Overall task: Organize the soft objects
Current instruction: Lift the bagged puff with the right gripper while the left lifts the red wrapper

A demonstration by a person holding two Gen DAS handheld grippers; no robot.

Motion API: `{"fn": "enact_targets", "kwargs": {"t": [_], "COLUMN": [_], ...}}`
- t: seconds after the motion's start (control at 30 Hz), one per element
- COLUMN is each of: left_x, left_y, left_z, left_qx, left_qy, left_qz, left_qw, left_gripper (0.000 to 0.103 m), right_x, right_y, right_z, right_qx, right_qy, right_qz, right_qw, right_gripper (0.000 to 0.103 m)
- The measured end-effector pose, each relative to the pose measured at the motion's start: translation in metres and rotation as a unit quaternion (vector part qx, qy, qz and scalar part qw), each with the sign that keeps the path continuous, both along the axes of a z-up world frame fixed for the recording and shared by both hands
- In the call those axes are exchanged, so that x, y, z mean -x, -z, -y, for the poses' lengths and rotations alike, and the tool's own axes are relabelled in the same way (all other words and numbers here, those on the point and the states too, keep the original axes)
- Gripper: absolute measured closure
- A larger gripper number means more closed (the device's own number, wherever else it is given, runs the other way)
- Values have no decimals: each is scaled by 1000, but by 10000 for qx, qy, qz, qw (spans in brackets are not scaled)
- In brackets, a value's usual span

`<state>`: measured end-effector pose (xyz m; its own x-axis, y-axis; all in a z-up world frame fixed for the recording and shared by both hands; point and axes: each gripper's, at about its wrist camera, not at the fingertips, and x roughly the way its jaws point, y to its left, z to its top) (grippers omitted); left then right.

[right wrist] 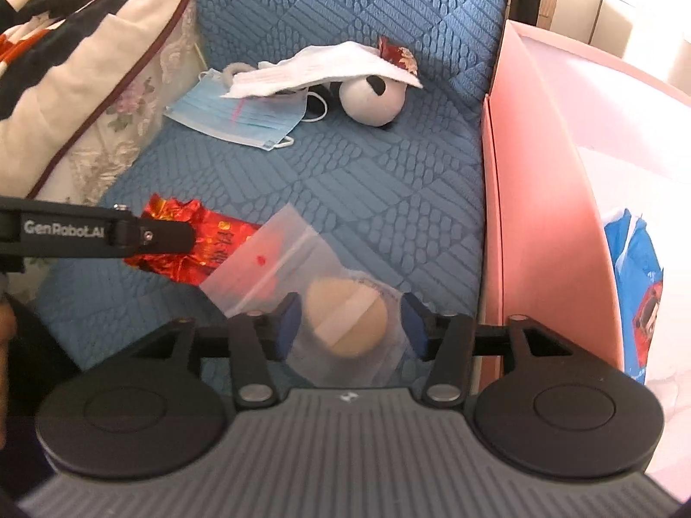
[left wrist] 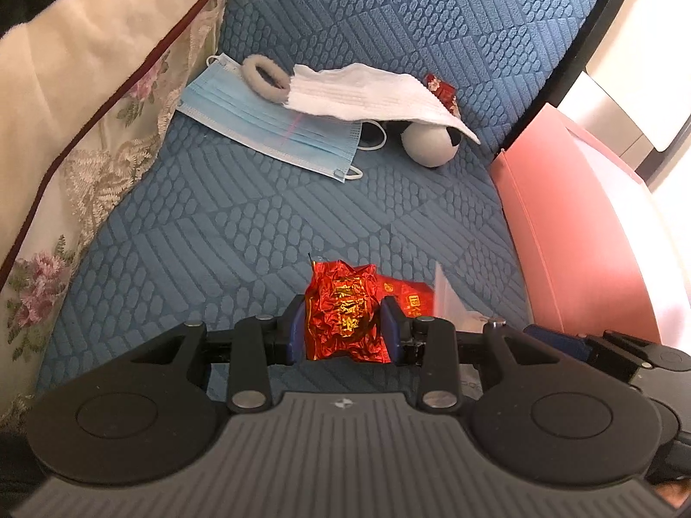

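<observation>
A: We log the left tool (left wrist: 342,329) first. Its pads press both sides of a crumpled red foil packet (left wrist: 345,315), partway closed, held just over the blue cushion (left wrist: 242,233).

B: Agreed. The right tool (right wrist: 350,323) has its jaws apart. A clear zip bag (right wrist: 302,267) with a round tan puff (right wrist: 345,323) inside lies between them; the pads stand off the puff on both sides, so we record no grip.

A: Neighbours: in the right wrist view the left tool's finger (right wrist: 155,233) crosses from the left over the foil, and the bag's corner overlaps the foil. The two tools sit close together.

B: Further back we note a heap: blue mask (left wrist: 267,125), grey hair tie (left wrist: 263,77) on it, white cloth (left wrist: 367,95) draped over a panda plush (left wrist: 429,142), and a small red packet (left wrist: 440,88) at the cloth's far edge.

A: Edges: floral pillow (left wrist: 86,138) walls the left side, pink bin (right wrist: 540,198) the right, its wall just beside the right tool. A blue bag (right wrist: 635,267) already lies inside the bin.

B: Open room: the middle cushion strip between the tools and the heap is bare.
</observation>
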<state>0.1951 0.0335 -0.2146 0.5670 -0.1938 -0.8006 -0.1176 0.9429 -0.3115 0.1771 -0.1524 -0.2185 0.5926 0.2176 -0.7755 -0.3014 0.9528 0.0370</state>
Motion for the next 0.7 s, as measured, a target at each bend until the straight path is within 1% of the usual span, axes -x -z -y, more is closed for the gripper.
{"fn": "enact_targets", "kwargs": {"t": [0.03,0.13,0.23,0.43,0.47,0.5,0.6,0.63,0.7], "left_x": [-1,-2,-2,-3,-3,-3,-4,-5,-5], "left_y": [0,1,2,5,5,6,8,8,9], "left_z": [0,0,-2,-4,-5,-5,-8,-8,-7], "left_qx": [-4,3,70,65,54,50,119,120,14], "left_qy": [4,-1,-32,-67,-82,-99,-169,-189,-188], "left_qz": [-1,-14,-26,-74,-76,-88,-118,-135,-151], "left_qw": [10000,10000,10000,9999,9999,9999,9997,9997,9997], "left_gripper": [61,63,63,63,63,63,61,57,50], "right_x": [-1,-6,-8,-9,-8,-8,-7,-7,-7], "right_y": [1,7,16,21,21,21,19,18,15], "right_z": [-1,-4,-8,-7,-7,-9,-8,-7,-5], "right_qx": [31,140,312,164,155,152,141,112,67], "right_qy": [-4,-38,-67,-30,-41,-70,-51,-20,55], "right_qz": [2,-88,-273,-365,-349,-333,-302,-300,-235], "right_qw": [10000,9999,9991,9992,9993,9993,9994,9995,9997], "right_gripper": [39,39,38,39,43,49,58,59,69]}}
